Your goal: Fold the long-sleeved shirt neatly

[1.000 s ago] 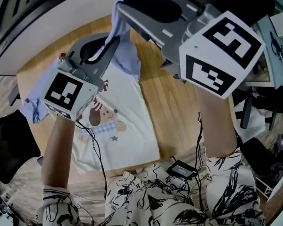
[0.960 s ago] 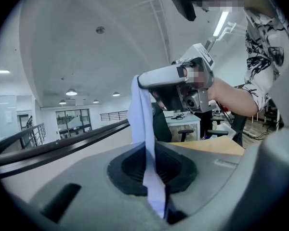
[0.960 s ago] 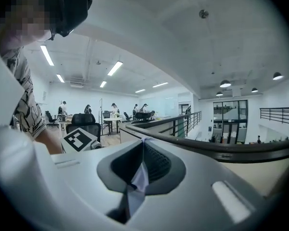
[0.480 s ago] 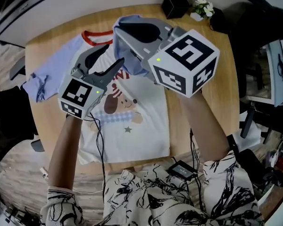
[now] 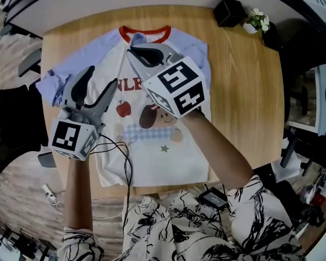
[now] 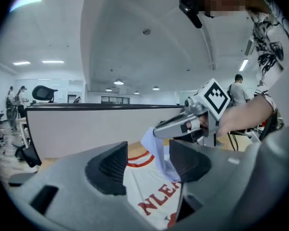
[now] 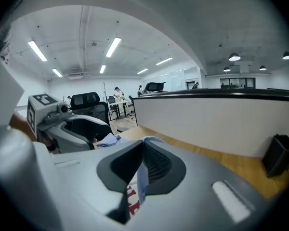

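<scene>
Closest to me, a black cable [image 5: 118,165] trails from my left gripper [image 5: 100,81] over the near edge of the wooden table [image 5: 244,107]. The long-sleeved shirt [image 5: 152,145] lies face up on that table, hem toward me and red collar [image 5: 144,35] at the far side. It has a white body with a cartoon print and pale blue sleeves.

My left gripper hovers over the left half of the chest. Its jaws have just been opening and now stand apart, gripping nothing. Through the gap I see only the printed front lying beyond.

The left sleeve [image 5: 51,83] is bunched at the table's left edge, beside that gripper.

A little farther and to the right, my right gripper [image 5: 137,53] is over the upper chest, just short of the collar. It is clenched on a fold of pale blue sleeve cloth [image 7: 140,177], which hangs from its tips toward the shirt.

At the far right corner of the table stand a black box [image 5: 230,12] and, just beside it, a small pot of white flowers [image 5: 256,20].
</scene>
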`<state>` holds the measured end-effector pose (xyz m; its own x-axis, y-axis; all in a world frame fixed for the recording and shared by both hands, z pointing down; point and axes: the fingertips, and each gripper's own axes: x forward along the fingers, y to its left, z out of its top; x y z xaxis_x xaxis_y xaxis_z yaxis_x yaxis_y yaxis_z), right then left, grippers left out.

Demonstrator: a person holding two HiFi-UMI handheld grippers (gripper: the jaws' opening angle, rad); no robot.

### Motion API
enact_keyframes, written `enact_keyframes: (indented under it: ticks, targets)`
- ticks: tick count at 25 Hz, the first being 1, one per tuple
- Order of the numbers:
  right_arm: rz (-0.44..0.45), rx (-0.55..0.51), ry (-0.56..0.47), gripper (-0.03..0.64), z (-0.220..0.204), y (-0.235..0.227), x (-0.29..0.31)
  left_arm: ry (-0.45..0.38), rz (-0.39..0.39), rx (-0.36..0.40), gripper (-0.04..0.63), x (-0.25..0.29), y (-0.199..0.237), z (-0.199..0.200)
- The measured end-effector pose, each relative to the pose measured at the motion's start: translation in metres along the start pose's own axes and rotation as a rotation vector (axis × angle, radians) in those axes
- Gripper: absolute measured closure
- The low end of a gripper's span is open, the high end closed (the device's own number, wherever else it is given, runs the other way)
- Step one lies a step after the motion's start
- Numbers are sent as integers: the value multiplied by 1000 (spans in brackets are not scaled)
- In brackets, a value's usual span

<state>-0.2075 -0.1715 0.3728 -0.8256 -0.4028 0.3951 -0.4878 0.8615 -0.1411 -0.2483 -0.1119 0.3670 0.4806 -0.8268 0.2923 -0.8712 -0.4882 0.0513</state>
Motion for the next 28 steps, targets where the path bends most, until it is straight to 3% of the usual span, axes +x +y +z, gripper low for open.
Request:
enact_keyframes:
  ticks: [4,8,12,14,16,19,24,28]
  targets:
    - [-22,-17,77,597,-43,24,49,14,46,-38,322,-27,25,-18]
    - [-35,-101,166,597,-84,46,88,20,82,-72,325,-44,47,-33]
    - [-3,-157,250,590,-121,74,117,52,80,-75,327,-52,61,-45]
    - [51,-163,281,532,-137,88,125,66,66,-78,327,-49,63,-50]
    - [125,-177,291,389,-145,102,125,76,56,-87,327,-42,66,-53]
    - [176,-178,241,376,-134,108,104,86,38,-125,339,-26,74,-52]
    - [44,12,163,380,-117,61,63,208,-88,-177,379,37,73,-62]
    - [-150,-45,189,357,-131,24,43,444,-186,-313,391,91,63,-108]
